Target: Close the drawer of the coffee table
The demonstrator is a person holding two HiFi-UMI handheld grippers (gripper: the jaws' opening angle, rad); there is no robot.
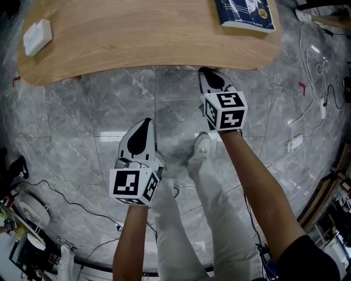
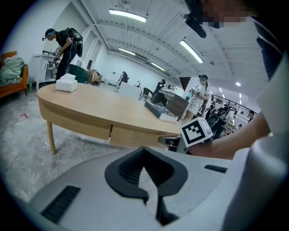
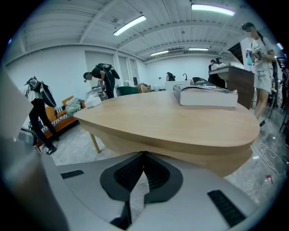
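Grey marble floor [image 1: 66,126] fills most of the head view, and you are looking steeply down on it. At 12 o'clock an oval coffee table [image 1: 137,33] of pale wood runs almost the full width of that view, its curved edge facing you. Your legs, in light trousers [image 1: 219,219], rise from 6 o'clock, with one white shoe [image 1: 201,147] near the centre.

Your right gripper [image 1: 204,71] reaches out at 1 o'clock from the centre, and its tip lies at the table's near edge. Its own view shows both jaws pressed together at the tips, with nothing between them, pointing at the wooden band under the tabletop.

Your left gripper [image 1: 146,123] sits at 8 o'clock from the centre, over bare floor and well apart from the table. Its jaws are likewise closed tip to tip and carry nothing.

The drawer [image 2: 135,136] shows in the left gripper view as a wooden panel under the tabletop. A thin seam marks its left end. Its front lies in line with the band beside it, and in the head view nothing juts out past the table's edge. The right gripper's tip is at this front, at 3 o'clock along the panel; whether it touches cannot be told.

A blue book [image 1: 244,13] lies flat on the table at 1 o'clock. A white box [image 1: 37,36] rests on the table at 10 o'clock. White cables [image 1: 312,118] trail over the floor at 3 o'clock.
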